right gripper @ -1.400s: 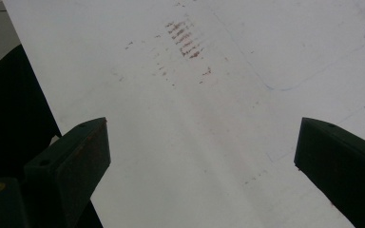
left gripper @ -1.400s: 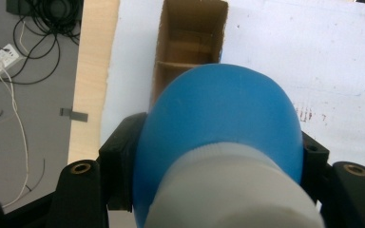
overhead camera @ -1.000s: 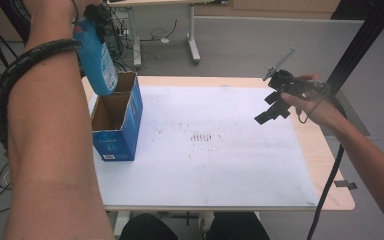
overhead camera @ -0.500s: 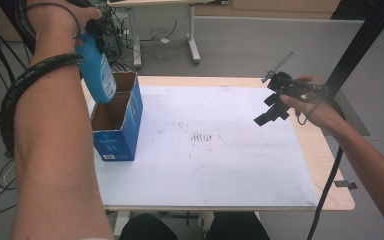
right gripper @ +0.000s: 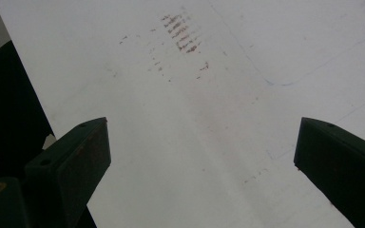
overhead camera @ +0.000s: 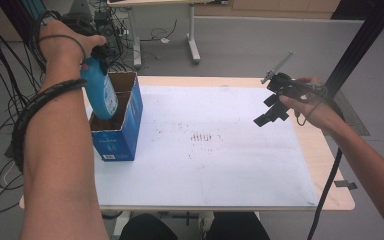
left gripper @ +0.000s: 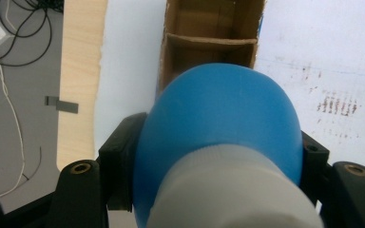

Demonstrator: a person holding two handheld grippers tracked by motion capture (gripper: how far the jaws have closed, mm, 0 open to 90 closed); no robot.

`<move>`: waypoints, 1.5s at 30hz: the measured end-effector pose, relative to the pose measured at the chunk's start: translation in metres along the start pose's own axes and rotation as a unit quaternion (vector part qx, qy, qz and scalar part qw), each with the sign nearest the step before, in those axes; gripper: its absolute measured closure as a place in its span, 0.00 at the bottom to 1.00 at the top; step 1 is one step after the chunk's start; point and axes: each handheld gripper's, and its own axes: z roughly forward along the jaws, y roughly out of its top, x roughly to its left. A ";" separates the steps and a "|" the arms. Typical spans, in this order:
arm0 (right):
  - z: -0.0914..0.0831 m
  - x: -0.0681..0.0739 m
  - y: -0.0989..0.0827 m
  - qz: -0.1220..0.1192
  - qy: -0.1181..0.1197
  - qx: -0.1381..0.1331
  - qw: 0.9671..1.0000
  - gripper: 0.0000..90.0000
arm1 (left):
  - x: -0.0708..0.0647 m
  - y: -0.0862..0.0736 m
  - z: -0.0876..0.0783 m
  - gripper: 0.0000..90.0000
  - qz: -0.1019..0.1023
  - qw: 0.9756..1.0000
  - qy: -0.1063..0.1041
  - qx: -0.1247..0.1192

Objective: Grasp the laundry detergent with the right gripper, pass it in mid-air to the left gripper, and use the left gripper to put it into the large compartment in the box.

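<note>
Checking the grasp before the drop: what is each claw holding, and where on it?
Left claw grips the blue bottle by its shoulder, just below the grey cap. Right claw holds nothing.

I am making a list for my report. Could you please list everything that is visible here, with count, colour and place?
bottle: 1, blue with grey cap, held over the box
box: 1, blue, open top, cardboard divider inside, table's left part
sheet: 1, white with brown marks, covers the table
table: 1, light wood
left gripper: 1, black, shut on the bottle
right gripper: 1, black, jaws open, above the table's right side
</note>
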 end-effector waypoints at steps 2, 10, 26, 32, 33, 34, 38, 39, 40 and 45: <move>0.001 0.000 0.000 0.001 0.000 0.002 1.000 0.05 | 0.000 -0.001 0.006 0.40 0.001 1.000 -0.003 0.005; 0.005 0.000 0.002 0.000 -0.004 0.005 1.000 0.05 | -0.002 -0.003 0.031 0.40 0.009 1.000 -0.009 0.005; 0.012 -0.002 0.003 0.002 -0.011 0.008 1.000 0.05 | -0.010 -0.005 0.089 0.40 0.027 0.999 0.000 0.018; 0.015 -0.005 -0.001 0.005 -0.016 0.011 1.000 0.05 | -0.013 -0.004 0.105 0.40 0.036 0.999 0.004 0.017; 0.015 -0.005 -0.002 0.006 -0.016 0.010 1.000 0.05 | -0.013 -0.004 0.106 0.40 0.037 0.999 0.004 0.018; 0.015 -0.006 -0.003 0.006 -0.017 0.011 1.000 0.05 | -0.013 -0.004 0.109 0.40 0.038 0.999 0.005 0.018; 0.015 -0.008 -0.005 0.009 -0.017 0.007 1.000 0.05 | -0.015 -0.004 0.117 0.40 0.046 0.999 0.013 0.021; 0.015 -0.009 -0.005 0.011 -0.017 0.006 1.000 0.05 | -0.016 -0.004 0.119 0.40 0.047 0.999 0.013 0.023; 0.016 -0.009 -0.005 0.011 -0.016 0.006 1.000 0.05 | -0.016 -0.004 0.121 0.40 0.048 0.999 0.013 0.022; 0.018 -0.010 -0.006 0.011 -0.015 0.007 1.000 0.05 | -0.013 -0.004 0.129 0.40 0.046 0.999 0.009 0.023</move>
